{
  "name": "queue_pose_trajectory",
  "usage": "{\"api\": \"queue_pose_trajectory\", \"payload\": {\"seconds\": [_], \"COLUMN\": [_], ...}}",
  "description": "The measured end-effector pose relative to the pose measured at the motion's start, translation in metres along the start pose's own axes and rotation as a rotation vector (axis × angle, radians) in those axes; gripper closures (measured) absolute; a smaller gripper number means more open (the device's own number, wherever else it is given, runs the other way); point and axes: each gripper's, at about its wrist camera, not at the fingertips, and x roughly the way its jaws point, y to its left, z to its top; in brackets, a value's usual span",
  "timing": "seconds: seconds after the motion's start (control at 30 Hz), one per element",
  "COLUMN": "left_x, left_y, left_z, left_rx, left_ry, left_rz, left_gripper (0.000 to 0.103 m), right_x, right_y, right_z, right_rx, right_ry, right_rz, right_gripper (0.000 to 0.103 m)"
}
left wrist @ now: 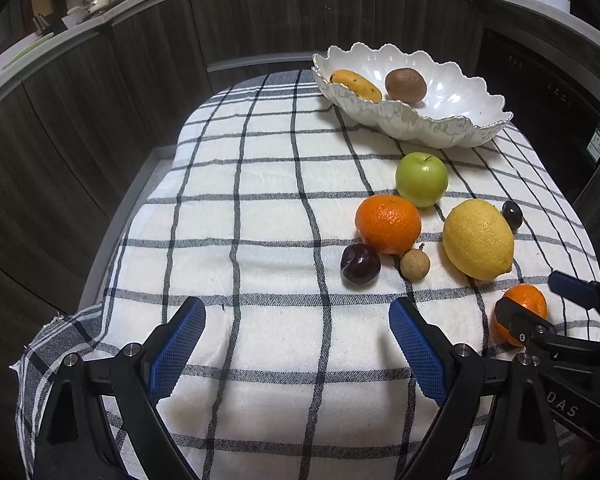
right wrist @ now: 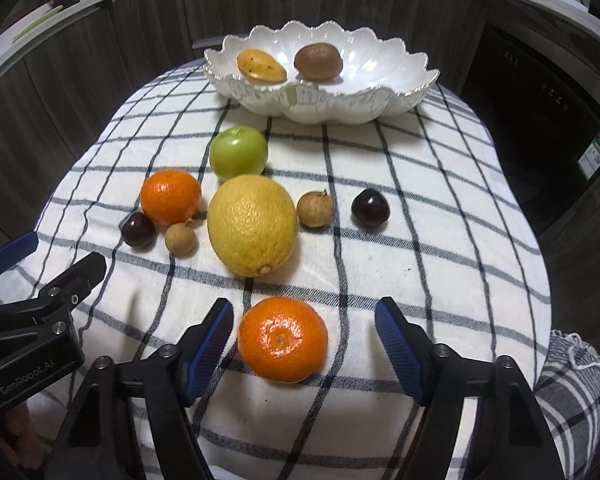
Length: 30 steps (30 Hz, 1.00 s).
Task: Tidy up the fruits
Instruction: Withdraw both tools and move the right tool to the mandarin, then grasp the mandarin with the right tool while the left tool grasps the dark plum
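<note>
Seen from the left wrist, the left claw [left wrist: 296,344] hangs spread wide over bare checked cloth [left wrist: 260,216] on the counter, grasping nothing; the white scalloped bowl [left wrist: 460,132] sits at the far end of the cloth, already holding a yellow fruit [left wrist: 356,86] and a kiwi [left wrist: 405,86]. From the right wrist, the right claw [right wrist: 304,340] brackets the near tangerine [right wrist: 283,339], which lies on the cloth well short of the bowl [right wrist: 380,108], with the lemon [right wrist: 252,224] and green apple [right wrist: 239,155] in between. Its pads stand apart from the peel, so it is released, not gripping. This looks like the pick-up step; next the pads should pinch the tangerine gently and lift it toward the bowl, clearing the lemon.
</note>
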Motion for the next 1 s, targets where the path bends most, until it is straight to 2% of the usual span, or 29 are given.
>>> {"api": "queue_pose_trajectory", "payload": {"seconds": [0.13, 0.2, 0.23, 0.27, 0.47, 0.73, 1.0], "left_x": [0.002, 0.003, 0.003, 0.003, 0.003, 0.005, 0.025], "left_y": [-0.001, -0.002, -0.002, -0.002, -0.004, -0.010, -0.022], "left_z": [-0.001, -0.002, -0.002, -0.002, -0.002, 0.009, 0.019], "left_rx": [0.002, 0.004, 0.004, 0.004, 0.009, 0.003, 0.047], "left_ry": [0.008, 0.010, 0.011, 0.013, 0.010, -0.001, 0.024], "left_rz": [-0.001, -0.002, -0.001, -0.001, -0.004, -0.017, -0.035], "left_gripper": [0.009, 0.009, 0.009, 0.009, 0.009, 0.011, 0.033], "right_x": [0.006, 0.008, 0.009, 0.009, 0.007, -0.006, -0.009], "right_y": [0.001, 0.002, 0.003, 0.004, 0.002, -0.005, -0.015], "right_z": [-0.003, -0.004, -0.004, -0.004, -0.004, 0.007, 0.019], "right_rx": [0.002, -0.002, -0.007, -0.010, 0.000, 0.027, 0.049], "right_ry": [0.023, 0.029, 0.032, 0.034, 0.027, -0.043, -0.069], "right_rz": [0.017, 0.026, 0.034, 0.035, 0.042, 0.022, 0.003], "right_gripper": [0.041, 0.047, 0.054, 0.056, 0.057, 0.057, 0.057]}}
